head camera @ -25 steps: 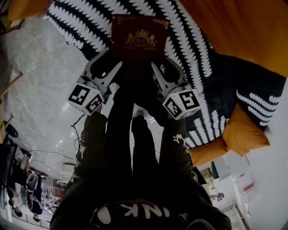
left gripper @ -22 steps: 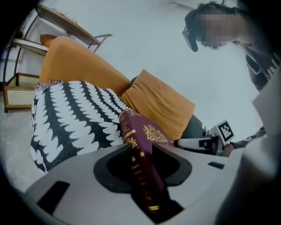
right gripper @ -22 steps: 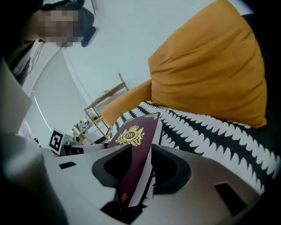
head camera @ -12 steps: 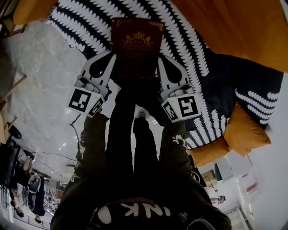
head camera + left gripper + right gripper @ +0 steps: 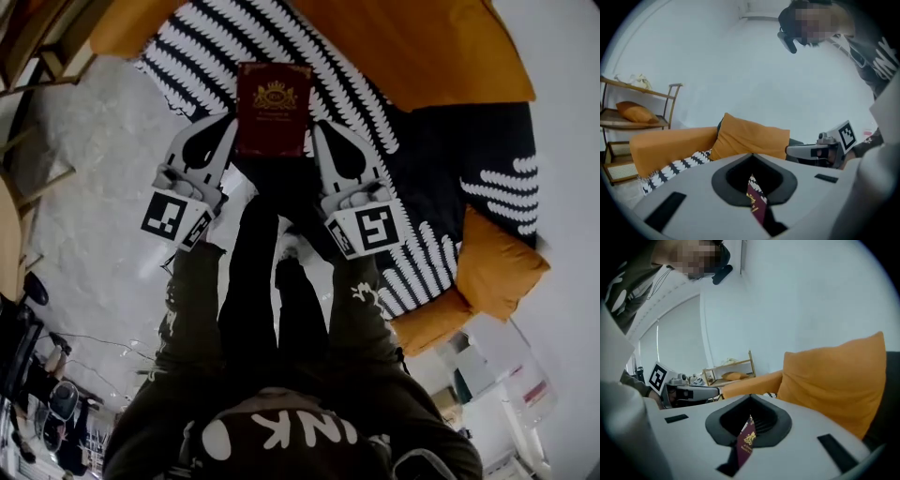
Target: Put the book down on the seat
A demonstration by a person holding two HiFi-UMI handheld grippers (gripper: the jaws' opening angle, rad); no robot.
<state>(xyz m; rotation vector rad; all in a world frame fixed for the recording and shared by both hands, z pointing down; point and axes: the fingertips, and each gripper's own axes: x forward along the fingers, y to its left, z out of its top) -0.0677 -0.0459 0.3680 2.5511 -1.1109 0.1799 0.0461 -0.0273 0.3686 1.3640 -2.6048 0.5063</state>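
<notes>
Now: book [image 5: 273, 109], cover up, sits in the air over the front edge of the seat [image 5: 349, 89]. Our left gripper [image 5: 217, 131] and right gripper [image 5: 328, 136] each pinch a side edge, jaws closed on it. We should reach forward, lower evenly, release together.

Seen from the head camera, the left arm [image 5: 192, 314] and the right arm [image 5: 361, 314] are stretched forward side by side in dark sleeves. The left gripper [image 5: 223, 131] is angled toward one o'clock and the right gripper [image 5: 322, 133] toward eleven o'clock, so the tips converge. Both pairs of jaws are pressed together on the book [image 5: 273, 108], which is gripped at its nine o'clock and three o'clock edges. Each gripper is pointed slightly below level.
</notes>
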